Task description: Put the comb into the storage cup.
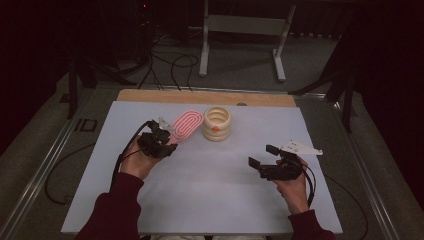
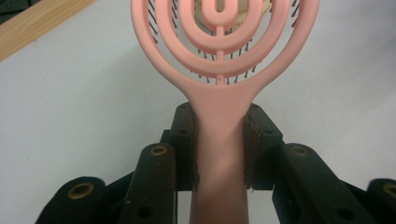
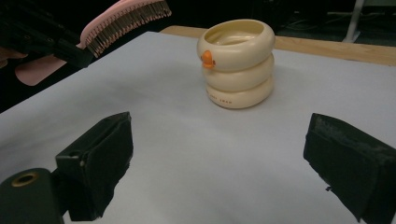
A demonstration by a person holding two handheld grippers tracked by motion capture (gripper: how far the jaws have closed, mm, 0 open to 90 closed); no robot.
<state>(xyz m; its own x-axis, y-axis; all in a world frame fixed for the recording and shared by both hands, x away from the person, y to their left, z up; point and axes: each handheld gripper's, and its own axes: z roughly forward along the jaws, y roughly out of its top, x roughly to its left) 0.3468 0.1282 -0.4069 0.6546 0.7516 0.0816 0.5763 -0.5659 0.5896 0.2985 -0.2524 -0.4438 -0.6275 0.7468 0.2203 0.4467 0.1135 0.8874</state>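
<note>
A pink hairbrush (image 1: 186,125) with an oval ringed head is held off the table, my left gripper (image 1: 161,138) shut on its handle. In the left gripper view both pads press the handle (image 2: 218,154) and the brush head (image 2: 224,37) rises ahead with its bristles facing away. A cream ribbed cup (image 1: 217,123) with an orange duck bill stands upright at the table's far middle, just right of the brush head. My right gripper (image 1: 262,155) hovers open at the right with nothing between its fingers; in its own view the cup (image 3: 237,63) stands ahead and the brush (image 3: 123,21) is at upper left.
The white table top (image 1: 210,190) lies on a wooden board (image 1: 150,96) that shows at the far edge. Beyond it are floor cables (image 1: 170,65) and a white stand's legs (image 1: 240,30). Metal rails (image 1: 45,165) run along the table's sides.
</note>
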